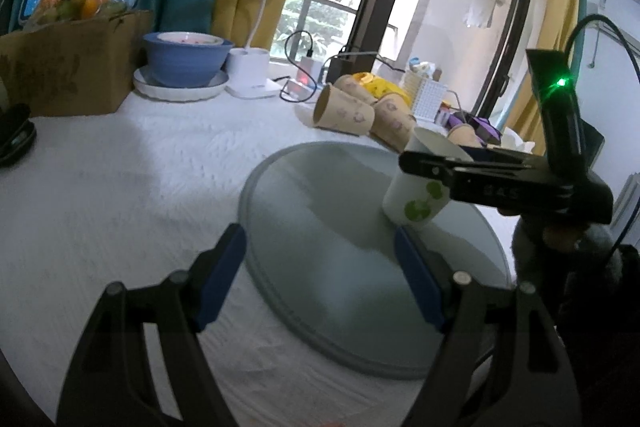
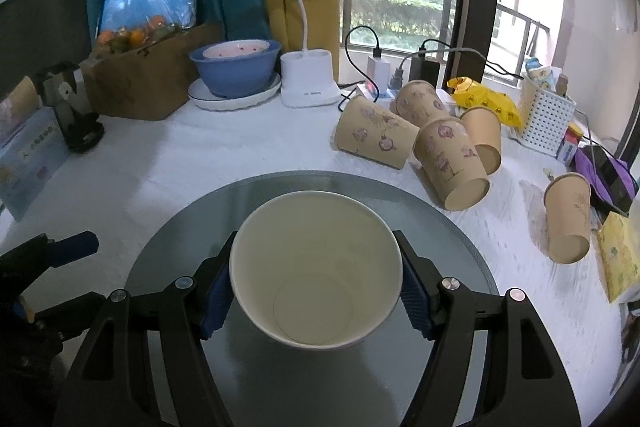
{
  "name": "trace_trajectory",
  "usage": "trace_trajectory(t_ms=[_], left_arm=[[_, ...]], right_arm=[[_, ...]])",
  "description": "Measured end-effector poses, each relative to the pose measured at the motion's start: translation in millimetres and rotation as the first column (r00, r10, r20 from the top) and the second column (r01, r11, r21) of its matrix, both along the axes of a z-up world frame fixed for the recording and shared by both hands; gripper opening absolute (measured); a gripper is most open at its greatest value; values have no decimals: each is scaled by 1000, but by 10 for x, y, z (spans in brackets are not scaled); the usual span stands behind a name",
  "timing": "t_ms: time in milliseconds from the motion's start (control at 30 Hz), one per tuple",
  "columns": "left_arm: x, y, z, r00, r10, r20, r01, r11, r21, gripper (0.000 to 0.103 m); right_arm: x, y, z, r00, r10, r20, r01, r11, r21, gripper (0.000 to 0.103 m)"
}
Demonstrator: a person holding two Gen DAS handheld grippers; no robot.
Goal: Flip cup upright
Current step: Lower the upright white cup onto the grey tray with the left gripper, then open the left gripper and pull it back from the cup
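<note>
A white paper cup (image 2: 316, 271) with green prints stands almost upright, slightly tilted, mouth up, on the round grey plate (image 2: 280, 187). My right gripper (image 2: 316, 291) is shut on the cup, its blue pads against both sides. In the left wrist view the cup (image 1: 416, 193) is at the plate's far right with the right gripper (image 1: 448, 169) clamped around its upper part. My left gripper (image 1: 320, 279) is open and empty, low over the plate's (image 1: 320, 227) near side, apart from the cup. Its fingertip (image 2: 72, 245) shows at the left of the right wrist view.
Several brown paper cups (image 2: 404, 143) lie on their sides on the white cloth behind and right of the plate. A blue bowl (image 2: 236, 67) on a white plate, a white desk lamp (image 2: 306, 79), a cardboard box (image 2: 148, 75) of fruit, chargers and a white basket (image 2: 546, 119) line the back.
</note>
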State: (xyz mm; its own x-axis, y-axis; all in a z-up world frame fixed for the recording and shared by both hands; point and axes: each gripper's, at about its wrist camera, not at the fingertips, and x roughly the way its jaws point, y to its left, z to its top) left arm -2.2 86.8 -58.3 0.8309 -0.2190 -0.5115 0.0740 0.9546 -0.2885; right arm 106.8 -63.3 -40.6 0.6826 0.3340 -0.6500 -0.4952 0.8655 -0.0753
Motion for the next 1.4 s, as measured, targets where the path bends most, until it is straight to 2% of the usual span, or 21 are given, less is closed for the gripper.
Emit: trace_trajectory(t_ms=[500,700,767,1067,1400], left_arm=[[10,6,-5,1000,0,-2,0,1000,4,78],[5,19,-17,1000,1,-8,-1,1000,9,78],[10,24,-17,1000,5,-10,-5,1000,12,78],[36,-44,1,999,44,-26,-42,996,74,78],[-54,-167,224,996,84,40,-88,991,104,78]], right_arm=[[24,-10,-33,1000,-3,-7,3,1000,-7,74],[10,-6,-31,1000,-1,-10,1,1000,-5,76],[-2,-9,-26,1000,-3,-10,3,1000,-1,80],[-92,-87,57,1000,-16,-2,16,999,31,82],[-356,-274,297,999,-32,41,30,998,60,83]])
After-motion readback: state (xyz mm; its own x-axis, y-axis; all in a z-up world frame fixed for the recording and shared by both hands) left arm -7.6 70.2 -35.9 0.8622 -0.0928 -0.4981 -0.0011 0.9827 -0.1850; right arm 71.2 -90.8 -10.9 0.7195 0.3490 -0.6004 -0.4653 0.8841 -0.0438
